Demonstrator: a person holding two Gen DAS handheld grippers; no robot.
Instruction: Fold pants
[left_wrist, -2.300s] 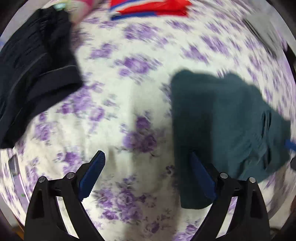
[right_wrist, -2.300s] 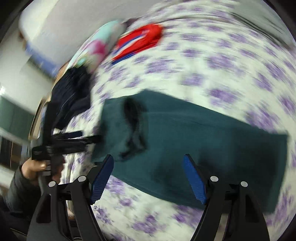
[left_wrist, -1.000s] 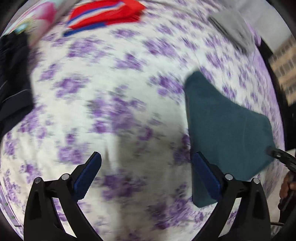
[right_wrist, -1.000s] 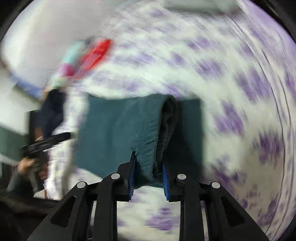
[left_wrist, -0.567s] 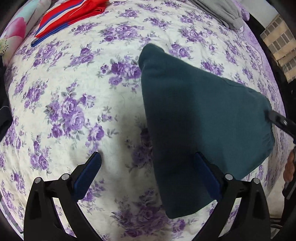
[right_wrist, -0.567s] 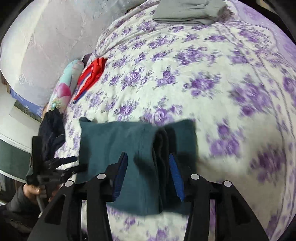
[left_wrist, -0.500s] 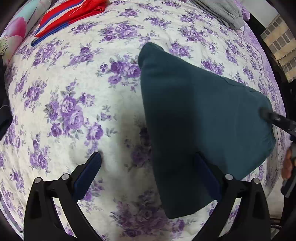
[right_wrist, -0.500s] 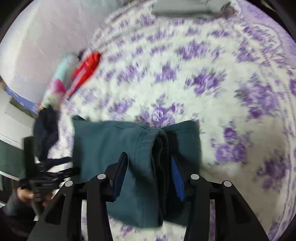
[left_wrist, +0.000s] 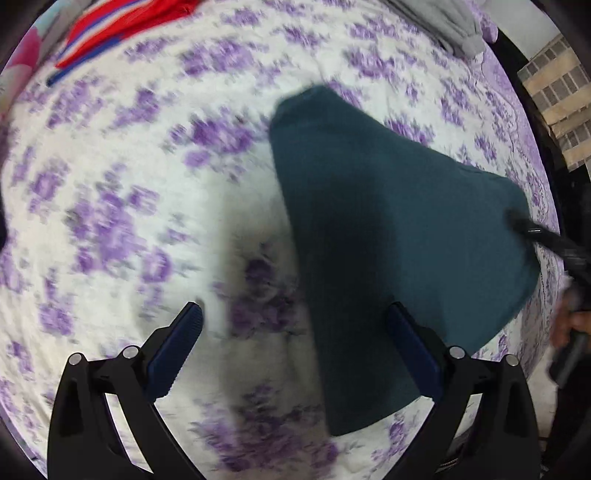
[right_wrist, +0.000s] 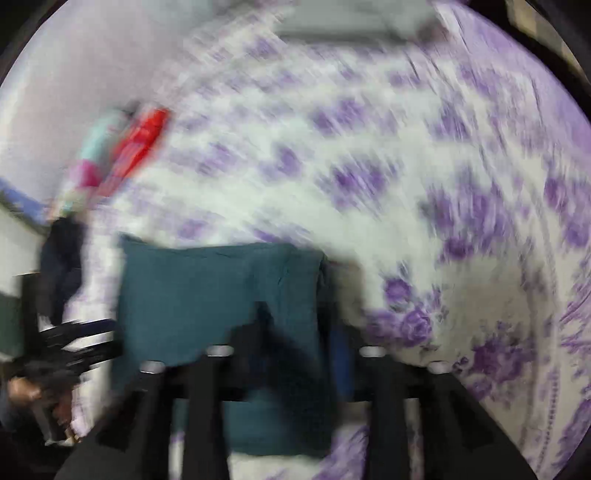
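The teal pants (left_wrist: 388, 221) lie folded on the purple-flowered bed sheet (left_wrist: 110, 221). My left gripper (left_wrist: 291, 332) is open just above the sheet, its right finger over the pants' near left edge and nothing between its pads. In the blurred right wrist view, the pants (right_wrist: 214, 295) reach under my right gripper (right_wrist: 299, 339). Its jaws are opening, with the thick folded edge between the fingers, and the pads do not seem to press on it. The right gripper's tip (left_wrist: 532, 232) shows at the pants' far right corner in the left wrist view.
A red and blue garment (left_wrist: 122, 33) and a grey garment (left_wrist: 443, 26) lie at the far side of the bed. A dark garment (right_wrist: 61, 266) and a colourful pillow (right_wrist: 96, 155) lie at the left. The bed's edge runs close along the right.
The right gripper, shut on the pants' folded edge a second ago, has widened its jaws and sunk toward the bed. The pants now lie flat. The left gripper has shifted sideways.
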